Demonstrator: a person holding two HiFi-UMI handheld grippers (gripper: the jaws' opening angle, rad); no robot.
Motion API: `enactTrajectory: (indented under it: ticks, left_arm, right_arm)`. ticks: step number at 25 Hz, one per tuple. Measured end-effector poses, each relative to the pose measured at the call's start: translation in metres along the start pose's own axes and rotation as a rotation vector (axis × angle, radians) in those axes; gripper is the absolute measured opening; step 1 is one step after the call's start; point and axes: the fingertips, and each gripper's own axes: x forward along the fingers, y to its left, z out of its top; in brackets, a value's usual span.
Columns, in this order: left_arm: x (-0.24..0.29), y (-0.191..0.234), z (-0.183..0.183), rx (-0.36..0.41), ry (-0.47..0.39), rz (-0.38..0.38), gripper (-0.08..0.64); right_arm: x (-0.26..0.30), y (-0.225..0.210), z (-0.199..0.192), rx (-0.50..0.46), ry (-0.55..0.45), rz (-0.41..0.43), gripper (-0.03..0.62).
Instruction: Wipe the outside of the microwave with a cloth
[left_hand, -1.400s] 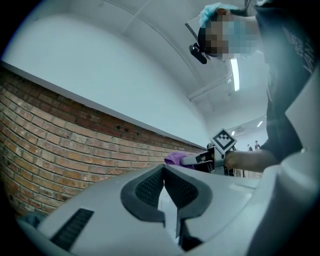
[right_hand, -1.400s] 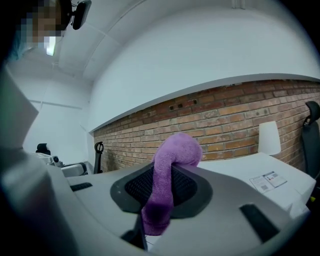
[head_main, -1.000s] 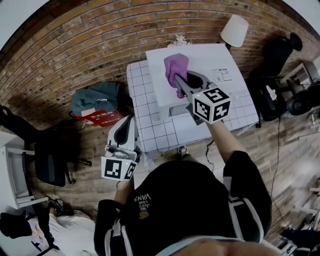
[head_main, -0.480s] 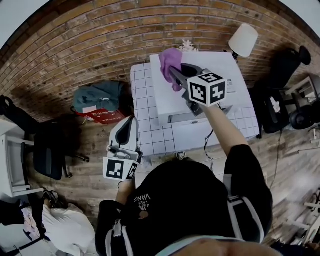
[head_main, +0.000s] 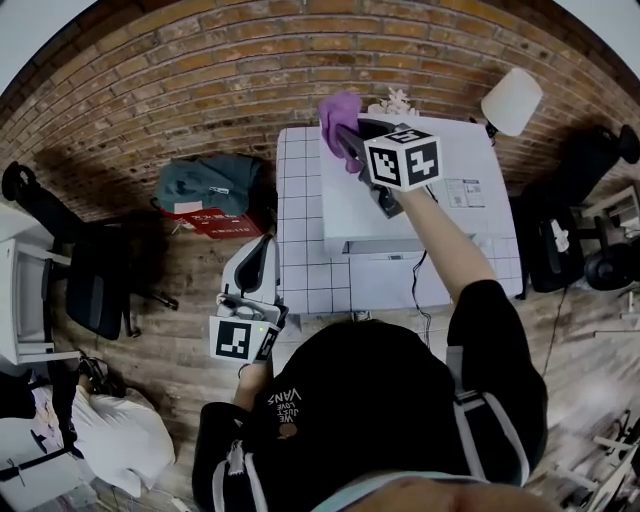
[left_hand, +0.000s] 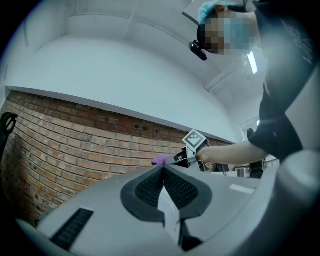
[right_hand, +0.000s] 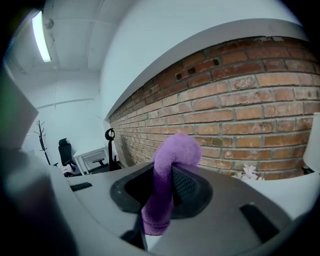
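Observation:
The white microwave (head_main: 430, 205) stands on a tiled table (head_main: 300, 250) against the brick wall. My right gripper (head_main: 346, 140) reaches over the microwave's back left corner, shut on a purple cloth (head_main: 338, 110) that bunches up at the wall side. In the right gripper view the cloth (right_hand: 167, 185) is clamped between the jaws of that gripper (right_hand: 165, 172) and curls over their tips. My left gripper (head_main: 262, 245) hangs low off the table's front left corner, away from the microwave. Seen in its own view, this gripper (left_hand: 163, 169) is shut with nothing in it.
A white lamp (head_main: 512, 100) and a small flower bunch (head_main: 395, 102) stand behind the microwave. On the floor left of the table lie a green bag (head_main: 205, 185) and a red bag (head_main: 215, 222). Dark chairs stand at far left (head_main: 95, 290) and far right (head_main: 600, 150).
My right gripper has carried the purple cloth across the microwave's top toward the back left corner by the wall. The left gripper has stayed low beside the table.

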Motion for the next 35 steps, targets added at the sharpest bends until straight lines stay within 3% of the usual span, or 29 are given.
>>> enactTrajectory:
  ticks: [10, 21, 35]
  left_arm:
    - [0.001, 0.005, -0.005, -0.006, 0.010, 0.030, 0.011]
    - [0.004, 0.009, -0.009, -0.014, 0.015, 0.031, 0.011]
    - [0.032, -0.018, -0.011, -0.017, 0.014, -0.069, 0.011]
  right_arm:
    - [0.039, -0.006, -0.003, 0.002, 0.166, 0.034, 0.061]
    - [0.044, -0.038, -0.021, 0.013, 0.255, -0.033, 0.061]
    - [0.005, -0.098, -0.038, 0.008, 0.303, -0.157, 0.061]
